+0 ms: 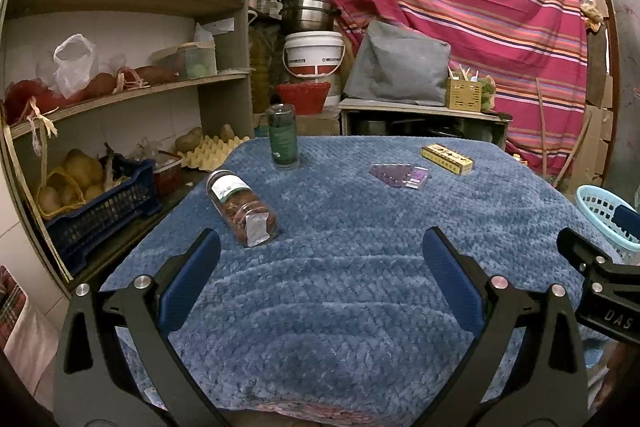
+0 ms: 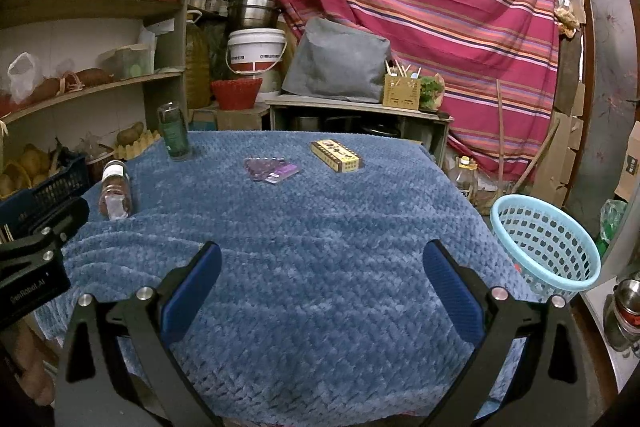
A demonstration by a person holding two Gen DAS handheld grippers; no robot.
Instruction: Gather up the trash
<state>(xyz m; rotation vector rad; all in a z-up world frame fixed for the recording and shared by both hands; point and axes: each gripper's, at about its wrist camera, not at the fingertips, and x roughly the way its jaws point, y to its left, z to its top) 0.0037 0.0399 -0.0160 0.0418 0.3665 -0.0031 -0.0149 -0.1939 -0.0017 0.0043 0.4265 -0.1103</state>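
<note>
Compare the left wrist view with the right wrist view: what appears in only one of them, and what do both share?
Only the left wrist view shows the blue crate of potatoes in full and the open left gripper.

Only the right wrist view shows the whole light blue basket beside the table, plus the open right gripper.

Both show the lying jar, upright green bottle, purple packet and yellow box on the blue cloth.

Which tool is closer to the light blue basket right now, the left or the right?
Right. The right tool hovers open over the table's near edge, with the basket just off its right side. The left tool sits farther left, also open.
</note>
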